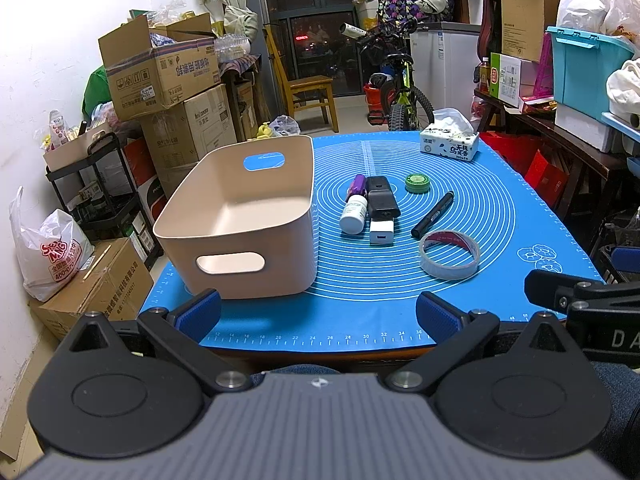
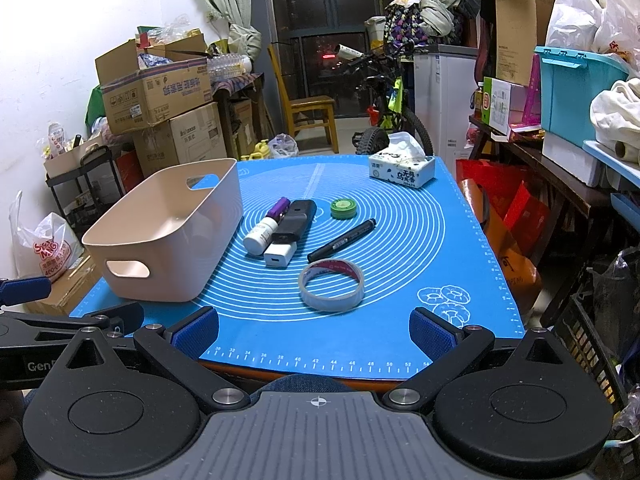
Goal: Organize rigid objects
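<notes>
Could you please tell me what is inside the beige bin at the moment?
The beige bin shows only its own bare floor and inner walls in both views; no items lie in it. The near wall hides a strip of floor just behind it, so that strip cannot be checked.

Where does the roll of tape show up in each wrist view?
Left wrist: roll of tape, right of centre, nearest loose item.
Right wrist: roll of tape, near centre, just ahead of the open fingers.
Shared landmark: black marker just beyond it.
</notes>
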`<state>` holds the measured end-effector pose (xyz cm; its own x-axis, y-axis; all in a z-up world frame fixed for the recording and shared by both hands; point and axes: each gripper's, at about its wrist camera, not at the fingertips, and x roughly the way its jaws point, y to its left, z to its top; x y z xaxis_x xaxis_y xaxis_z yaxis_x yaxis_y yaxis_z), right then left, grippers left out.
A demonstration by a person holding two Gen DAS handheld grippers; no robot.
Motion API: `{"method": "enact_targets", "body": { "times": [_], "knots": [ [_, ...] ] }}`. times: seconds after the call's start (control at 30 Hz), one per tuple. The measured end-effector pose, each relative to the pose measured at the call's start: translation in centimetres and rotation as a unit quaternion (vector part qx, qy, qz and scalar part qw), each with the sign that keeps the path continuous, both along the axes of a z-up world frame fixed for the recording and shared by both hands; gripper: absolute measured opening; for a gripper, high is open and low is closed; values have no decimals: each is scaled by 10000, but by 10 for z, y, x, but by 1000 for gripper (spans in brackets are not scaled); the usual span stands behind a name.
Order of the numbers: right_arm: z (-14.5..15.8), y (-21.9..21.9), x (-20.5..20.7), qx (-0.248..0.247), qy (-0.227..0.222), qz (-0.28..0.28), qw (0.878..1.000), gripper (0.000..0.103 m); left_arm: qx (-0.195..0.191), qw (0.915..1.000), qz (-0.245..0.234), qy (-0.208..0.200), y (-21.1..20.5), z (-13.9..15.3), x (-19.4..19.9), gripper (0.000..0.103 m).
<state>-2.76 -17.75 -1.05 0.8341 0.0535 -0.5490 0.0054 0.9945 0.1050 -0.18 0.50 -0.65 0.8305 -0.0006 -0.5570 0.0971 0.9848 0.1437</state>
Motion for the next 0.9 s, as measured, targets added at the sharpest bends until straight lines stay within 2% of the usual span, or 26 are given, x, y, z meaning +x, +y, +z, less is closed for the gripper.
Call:
{"method": "enact_targets", "body": {
  "times": [0.33, 0.53, 0.7, 0.9],
  "knots": [
    [4, -5, 0, 75, -5, -14, 10000, 101, 1, 10000, -6, 15, -2, 1, 1, 102],
    [8, -7, 1, 128, -1, 55, 9999, 101, -75, 9998, 11, 177, -2, 1, 8, 102],
    [16, -9, 9, 266, -79, 87, 9996, 101, 94, 9999, 50, 132, 6, 14, 16, 102],
    [31, -10, 32, 286, -247, 54, 9993, 101, -90, 9998, 178, 17, 28, 40, 43, 102]
  ]
}}
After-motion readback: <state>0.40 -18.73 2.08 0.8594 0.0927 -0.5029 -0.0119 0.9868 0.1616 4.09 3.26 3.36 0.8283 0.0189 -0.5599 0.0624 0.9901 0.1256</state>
